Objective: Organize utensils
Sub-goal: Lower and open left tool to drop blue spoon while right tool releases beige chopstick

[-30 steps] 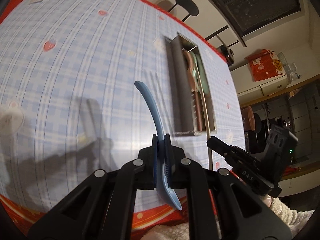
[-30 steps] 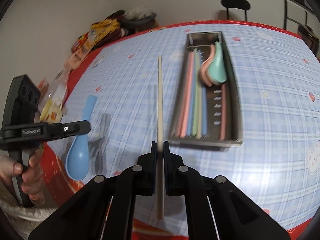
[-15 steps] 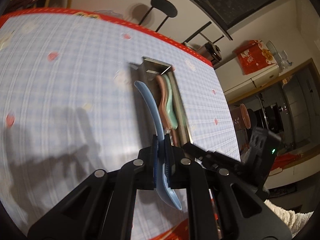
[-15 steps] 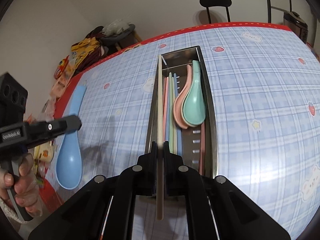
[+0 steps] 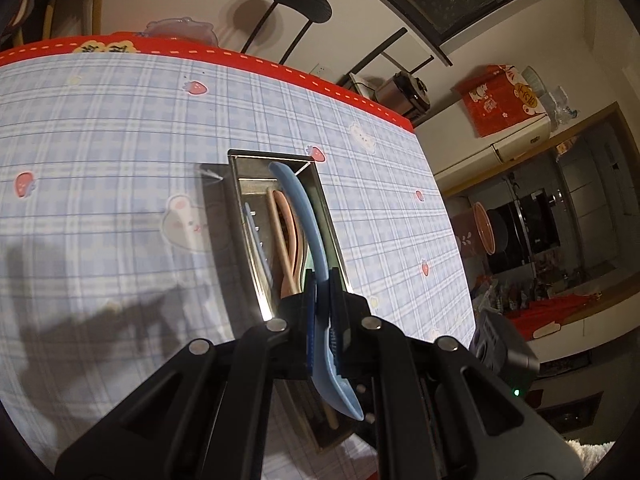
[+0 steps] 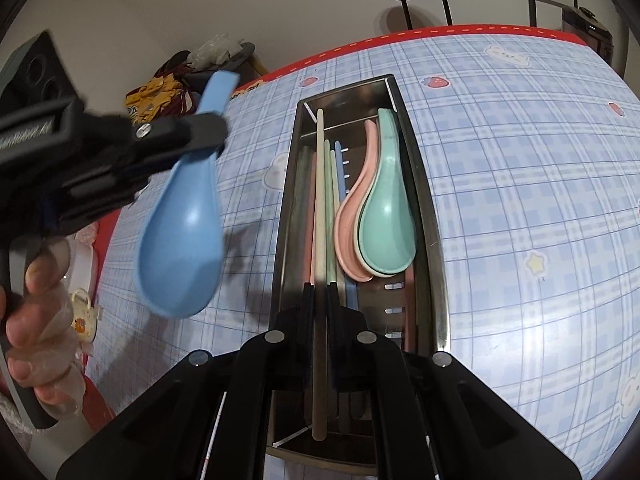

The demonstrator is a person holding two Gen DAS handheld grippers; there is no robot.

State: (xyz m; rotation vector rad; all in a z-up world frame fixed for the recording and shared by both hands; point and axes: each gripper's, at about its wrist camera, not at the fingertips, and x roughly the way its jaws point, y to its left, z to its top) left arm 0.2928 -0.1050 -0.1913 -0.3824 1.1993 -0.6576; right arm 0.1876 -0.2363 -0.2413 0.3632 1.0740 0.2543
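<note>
Blue spoon [image 6: 182,236]; cream chopstick [image 6: 320,216] above tray [image 6: 430,216]

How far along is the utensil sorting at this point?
Done: green spoon, pink spoon and several chopsticks lie in the tray. In hand: left gripper clamps the blue spoon; right gripper clamps a cream chopstick over the tray. Left: release both into it.

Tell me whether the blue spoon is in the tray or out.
Out. The blue spoon is clamped in the left tool, off the tablecloth beside the metal tray.

Blue spoon [image 6: 182,236] motion-blurred, metal tray's [image 6: 426,184] near end hidden behind right tongs [image 6: 319,292], chopsticks' lower ends hidden
</note>
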